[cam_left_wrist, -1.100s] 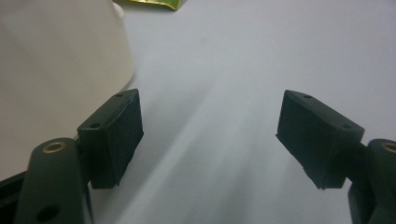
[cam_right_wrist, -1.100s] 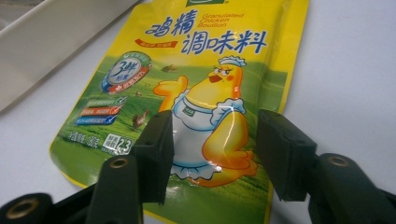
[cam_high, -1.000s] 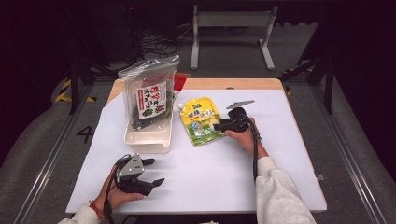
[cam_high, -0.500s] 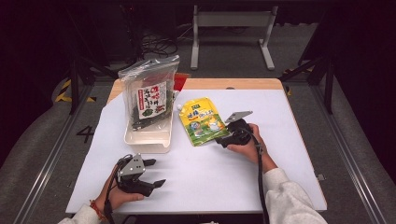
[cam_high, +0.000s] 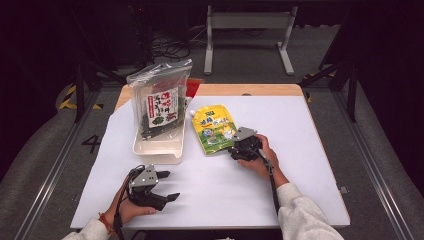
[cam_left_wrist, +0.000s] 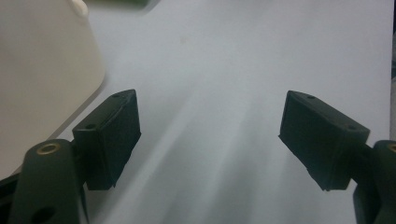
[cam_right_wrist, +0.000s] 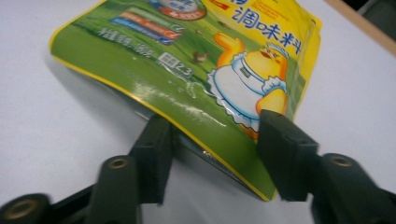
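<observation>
Centrally, on a white-covered table (cam_high: 320, 150), a yellow and green seasoning pouch (cam_high: 214, 129) is lying flat, just right of a cream plastic tray (cam_high: 159, 149). A clear bag of dark seaweed (cam_high: 161, 104) with a red and white label is standing upright in that tray, leaning toward its far end. The person's right hand is holding the right gripper (cam_high: 239, 146) at the pouch's near right corner. In the right gripper view, the right gripper (cam_right_wrist: 212, 149) is straddling the pouch's (cam_right_wrist: 196, 79) lower edge: one black jaw is sitting under the foil edge and the other is resting over the printed cartoon chick, so the corner of the pouch is lying between them. Its jaws have just been closing, and they are standing about half open; whether the pads are already pressing the foil is too hard to tell. The left gripper (cam_high: 159, 189) is resting low on the table near the front left, well apart from the pouch and just in front of the tray. In the left gripper view, the left gripper (cam_left_wrist: 209, 140) is showing its jaws spread wide with nothing between them, over bare table, the tray's cream wall (cam_left_wrist: 46, 70) rising just beside one jaw.
</observation>
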